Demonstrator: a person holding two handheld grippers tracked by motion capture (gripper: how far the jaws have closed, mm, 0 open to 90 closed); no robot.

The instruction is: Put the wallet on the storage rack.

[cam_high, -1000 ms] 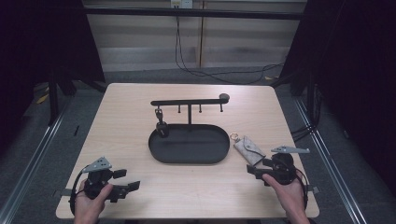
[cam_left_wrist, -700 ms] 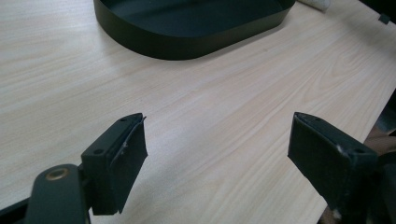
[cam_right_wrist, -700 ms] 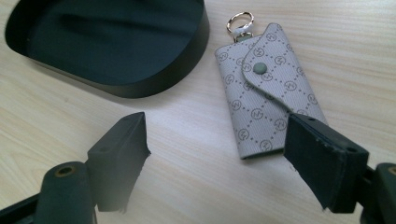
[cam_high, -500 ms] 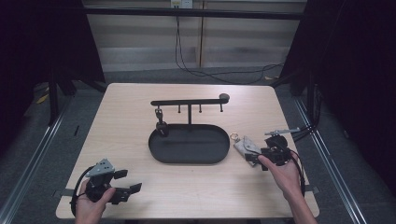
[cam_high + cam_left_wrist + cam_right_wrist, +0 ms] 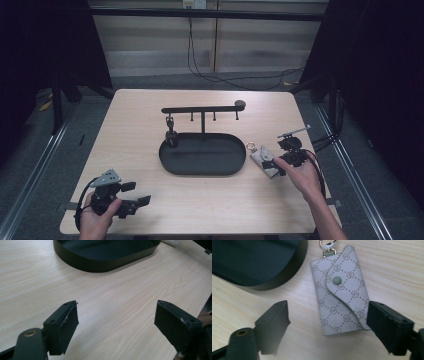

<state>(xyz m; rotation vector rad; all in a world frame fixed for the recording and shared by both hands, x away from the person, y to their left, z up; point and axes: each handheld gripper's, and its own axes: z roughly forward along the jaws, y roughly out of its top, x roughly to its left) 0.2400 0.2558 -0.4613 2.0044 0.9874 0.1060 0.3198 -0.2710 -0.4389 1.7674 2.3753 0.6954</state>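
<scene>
We look down on a pale wood-grain worktop (image 5: 150, 120) with rounded corners, standing on a grey floor (image 5: 60, 165) where metal rails (image 5: 30, 185) run along both sides. Behind it we see a light panelled wall (image 5: 150, 45) crossed by a dark horizontal bar (image 5: 210, 14), with black cables (image 5: 192, 50) hanging down it and trailing over the floor. Dark curtains (image 5: 380, 75) close in on the left and right, so the light falls mostly on the worktop.
</scene>
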